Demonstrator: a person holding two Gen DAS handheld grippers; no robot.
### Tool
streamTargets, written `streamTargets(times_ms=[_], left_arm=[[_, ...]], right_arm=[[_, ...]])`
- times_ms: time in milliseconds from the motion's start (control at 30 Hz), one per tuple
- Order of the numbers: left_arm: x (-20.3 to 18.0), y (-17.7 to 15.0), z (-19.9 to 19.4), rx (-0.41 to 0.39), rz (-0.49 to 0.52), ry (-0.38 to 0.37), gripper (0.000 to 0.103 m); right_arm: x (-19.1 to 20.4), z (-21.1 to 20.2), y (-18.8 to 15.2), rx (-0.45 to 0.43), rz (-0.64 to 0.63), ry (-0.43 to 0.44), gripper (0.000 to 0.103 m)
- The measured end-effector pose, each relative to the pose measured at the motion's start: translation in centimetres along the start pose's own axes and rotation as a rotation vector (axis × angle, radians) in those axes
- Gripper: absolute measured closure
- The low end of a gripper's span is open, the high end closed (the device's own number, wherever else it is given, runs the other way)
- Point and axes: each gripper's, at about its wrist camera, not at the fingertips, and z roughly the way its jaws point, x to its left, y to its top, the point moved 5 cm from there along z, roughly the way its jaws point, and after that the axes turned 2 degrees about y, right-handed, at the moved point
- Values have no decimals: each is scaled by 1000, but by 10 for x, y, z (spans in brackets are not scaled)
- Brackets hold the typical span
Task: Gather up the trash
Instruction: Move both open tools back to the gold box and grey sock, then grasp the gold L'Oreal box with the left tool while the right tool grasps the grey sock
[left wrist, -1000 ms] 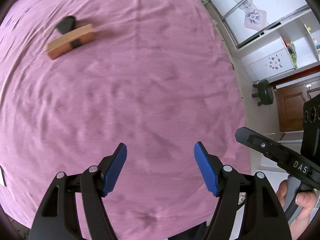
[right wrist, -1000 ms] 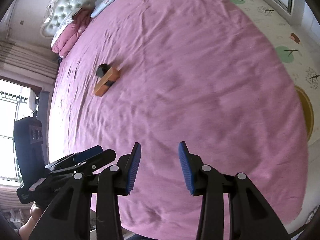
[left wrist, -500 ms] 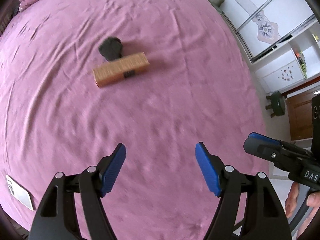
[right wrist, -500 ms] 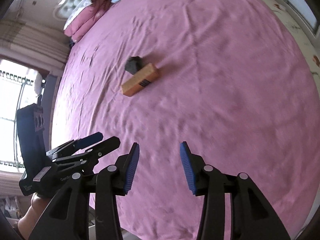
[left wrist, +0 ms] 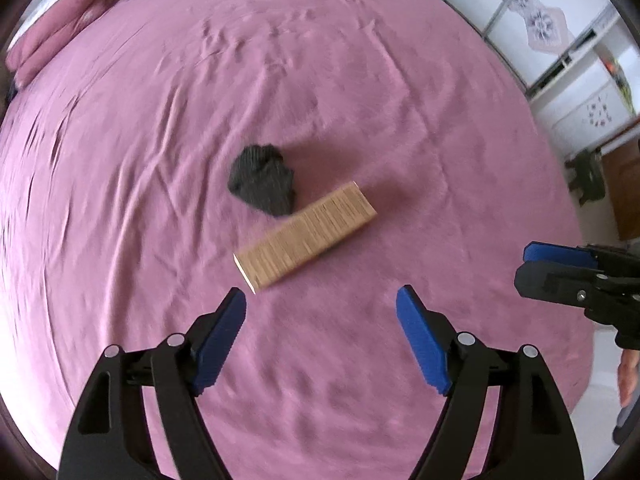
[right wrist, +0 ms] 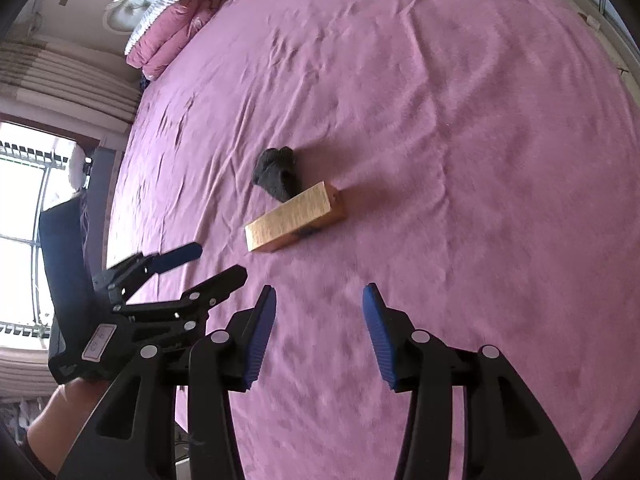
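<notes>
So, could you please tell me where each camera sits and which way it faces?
Left wrist: on the left tool, looking steeply down at the pink bed; its jaws are opening, nothing between them; the right tool and a hand show at the right edge.
Right wrist: on the right tool, angled down the bed toward the pillows; the left tool shows at left.
Shared: cardboard box and black sock.

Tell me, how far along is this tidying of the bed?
Nothing looks collected yet. The brown cardboard box and the crumpled dark cloth beside it both lie on the pink bedspread. In hand: nothing. The left gripper hangs just short of the box, jaws opening and empty; the right gripper is open and empty too. Left: picking up both items. No bin is in view.
</notes>
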Motion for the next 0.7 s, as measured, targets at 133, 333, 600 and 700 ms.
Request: streamTargets(times_ms=[133, 333, 600, 700], left_arm=[[5, 17, 25, 33, 83, 20, 25], [12, 32, 61, 78, 141, 38, 24], [12, 24, 92, 135, 192, -6, 23], [13, 18, 101, 145, 197, -1, 27]], right_arm=[[-6, 17, 13, 20, 14, 1, 58], [-17, 35, 30, 40, 30, -1, 58], [-24, 53, 48, 60, 20, -6, 58], [-22, 60, 53, 69, 6, -5, 58]])
